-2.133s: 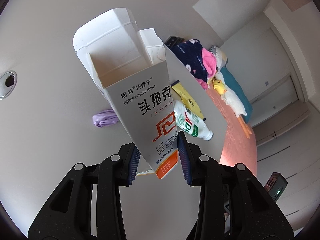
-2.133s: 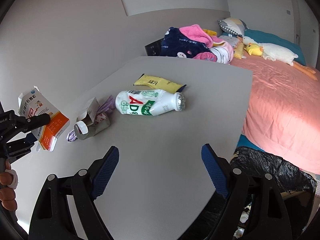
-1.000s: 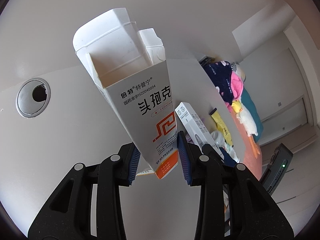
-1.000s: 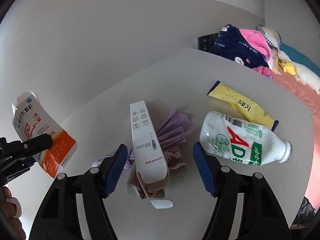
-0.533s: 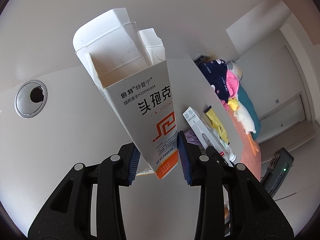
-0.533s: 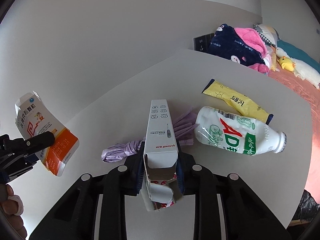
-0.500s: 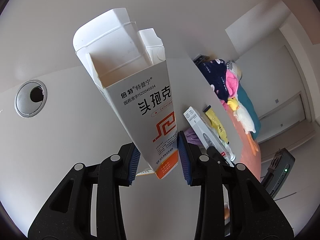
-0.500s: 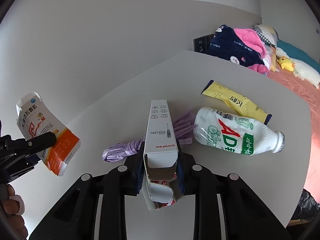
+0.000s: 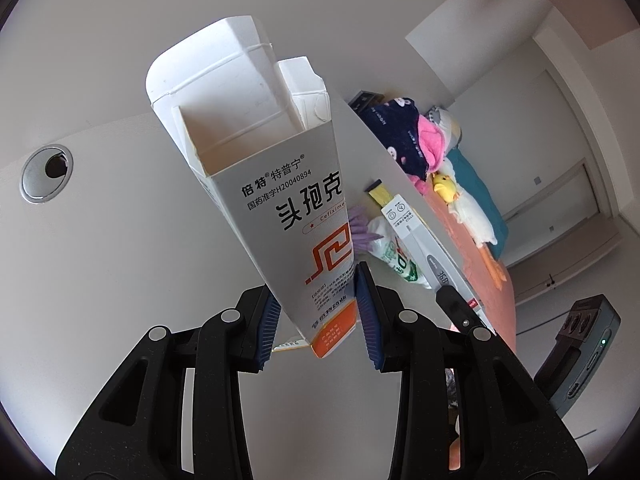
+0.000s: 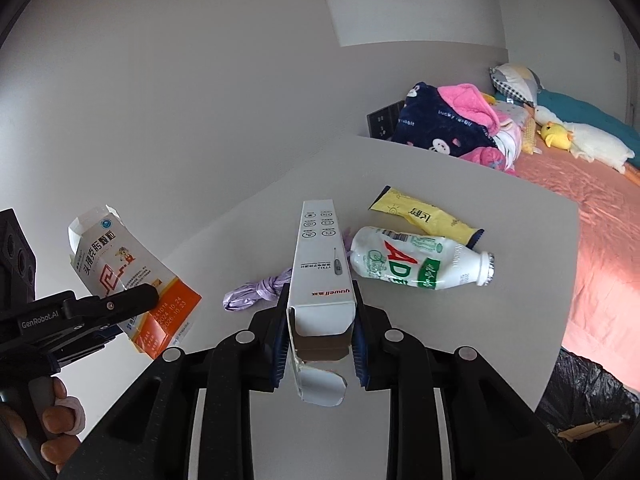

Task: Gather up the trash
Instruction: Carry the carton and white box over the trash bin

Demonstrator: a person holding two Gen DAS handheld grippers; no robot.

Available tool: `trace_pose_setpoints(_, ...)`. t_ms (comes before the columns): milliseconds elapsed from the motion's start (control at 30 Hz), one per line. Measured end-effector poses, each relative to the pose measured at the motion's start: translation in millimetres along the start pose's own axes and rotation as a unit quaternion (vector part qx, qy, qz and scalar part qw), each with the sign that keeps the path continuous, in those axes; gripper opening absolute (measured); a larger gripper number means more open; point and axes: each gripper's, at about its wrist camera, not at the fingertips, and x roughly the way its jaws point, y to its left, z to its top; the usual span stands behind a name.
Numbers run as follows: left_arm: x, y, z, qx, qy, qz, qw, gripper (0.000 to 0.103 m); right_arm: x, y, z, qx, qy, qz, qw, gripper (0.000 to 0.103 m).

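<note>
My left gripper (image 9: 316, 316) is shut on an open white and orange medicine box (image 9: 280, 200), held up above the grey table; the box also shows in the right wrist view (image 10: 128, 276). My right gripper (image 10: 320, 340) is shut on a long white thermometer box (image 10: 320, 264), lifted off the table; that box also shows in the left wrist view (image 9: 424, 256). On the table lie a white AD drink bottle (image 10: 420, 264), a yellow sachet (image 10: 424, 212) and a purple wrapper (image 10: 256, 288).
The grey table (image 10: 500, 320) ends at the right, with a black trash bag (image 10: 588, 396) below its edge. A pink bed (image 10: 600, 208) with clothes and plush toys lies beyond. A round cable hole (image 9: 47, 174) is in the table at the left.
My right gripper closed on the thermometer box and lifted it from the purple wrapper. My left gripper kept holding the medicine box and turned slightly.
</note>
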Motion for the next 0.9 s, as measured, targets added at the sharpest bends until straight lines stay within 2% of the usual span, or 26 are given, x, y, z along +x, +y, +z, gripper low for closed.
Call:
trace_pose_setpoints(433,-14.4,-47.8,-36.2,0.054,0.011,-0.019,0.9983,0.035,-69.2,-35.9,-26.6,0.025,-0.032,-0.016,0.999,0.028)
trace_pose_setpoints(900,-9.5,-94.0,-80.3,0.108,0.044,-0.047,0.9921,0.035,-137.9,-90.7,-65.2,0.067,-0.062,-0.051,0.995,0.028)
